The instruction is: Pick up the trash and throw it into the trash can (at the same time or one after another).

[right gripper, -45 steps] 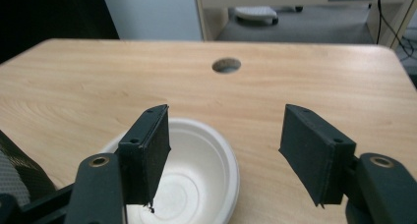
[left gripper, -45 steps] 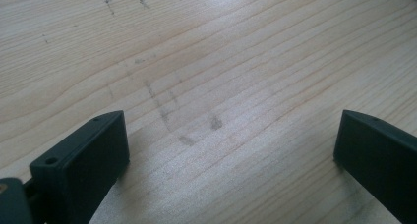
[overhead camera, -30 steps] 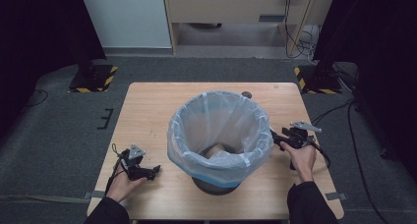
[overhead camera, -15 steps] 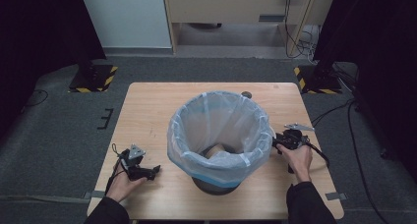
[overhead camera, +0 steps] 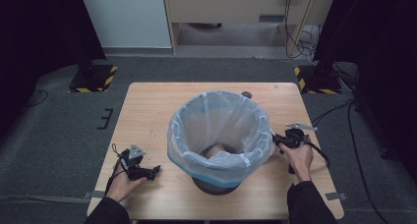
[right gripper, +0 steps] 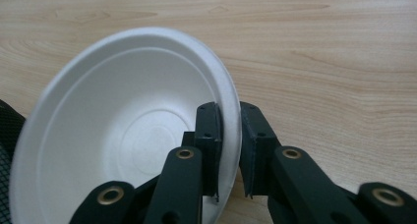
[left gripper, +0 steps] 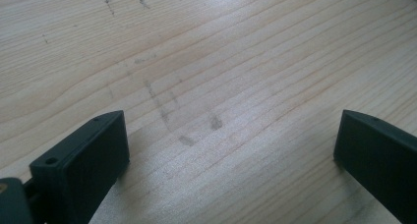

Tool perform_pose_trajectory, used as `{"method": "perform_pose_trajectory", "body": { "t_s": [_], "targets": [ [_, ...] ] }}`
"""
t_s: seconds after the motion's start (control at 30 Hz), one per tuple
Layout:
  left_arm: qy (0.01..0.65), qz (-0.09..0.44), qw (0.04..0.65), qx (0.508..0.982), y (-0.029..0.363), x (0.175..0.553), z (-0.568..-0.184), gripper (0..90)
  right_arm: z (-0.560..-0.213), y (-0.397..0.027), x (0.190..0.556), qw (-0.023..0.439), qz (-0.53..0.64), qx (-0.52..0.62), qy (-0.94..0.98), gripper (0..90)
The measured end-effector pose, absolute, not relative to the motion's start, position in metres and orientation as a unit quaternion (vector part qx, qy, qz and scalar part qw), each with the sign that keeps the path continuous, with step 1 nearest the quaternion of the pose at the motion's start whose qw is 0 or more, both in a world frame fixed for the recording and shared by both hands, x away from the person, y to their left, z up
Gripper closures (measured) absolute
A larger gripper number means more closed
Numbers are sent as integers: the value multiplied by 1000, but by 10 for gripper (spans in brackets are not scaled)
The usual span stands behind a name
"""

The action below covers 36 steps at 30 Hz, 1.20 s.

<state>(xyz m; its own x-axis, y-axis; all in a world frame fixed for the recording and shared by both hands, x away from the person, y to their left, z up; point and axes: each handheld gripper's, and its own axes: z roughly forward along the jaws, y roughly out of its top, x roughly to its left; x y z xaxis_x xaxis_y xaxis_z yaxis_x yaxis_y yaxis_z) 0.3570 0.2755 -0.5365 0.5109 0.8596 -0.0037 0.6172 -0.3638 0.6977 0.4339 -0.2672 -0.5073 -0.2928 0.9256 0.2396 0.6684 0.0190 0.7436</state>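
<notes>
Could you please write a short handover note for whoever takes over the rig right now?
Right gripper: jaws have just been closing, now shut on the rim of a white disposable bowl, right beside the lined bin.
Left gripper: open, nothing between the jaws, resting over bare table left of the bin.
Done: bowl gripped.
Left: probably lift it and drop it into the bin.

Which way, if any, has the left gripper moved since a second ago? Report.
No. The left gripper still lies near the table's front edge, equally far left of the lined bin.
</notes>
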Motion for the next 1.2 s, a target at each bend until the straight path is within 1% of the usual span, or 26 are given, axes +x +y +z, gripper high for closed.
{"method": "perform_pose_trajectory", "body": {
  "t_s": [0.23, 0.77, 0.97, 1.2],
  "targets": [
    [459, 185, 328, 805, 276, 357, -536, 0, -498, -269, 432, 170, 412, 572, 688, 825],
    [459, 185, 328, 805, 276, 357, -536, 0, -477, -277, 428, 212, 430, 564, 672, 841],
    [459, 185, 328, 805, 276, 357, -536, 0, -476, -276, 428, 225, 414, 554, 686, 842],
    [459, 185, 328, 805, 276, 357, -536, 0, -471, -279, 426, 234, 428, 557, 672, 842]
  ]
}}
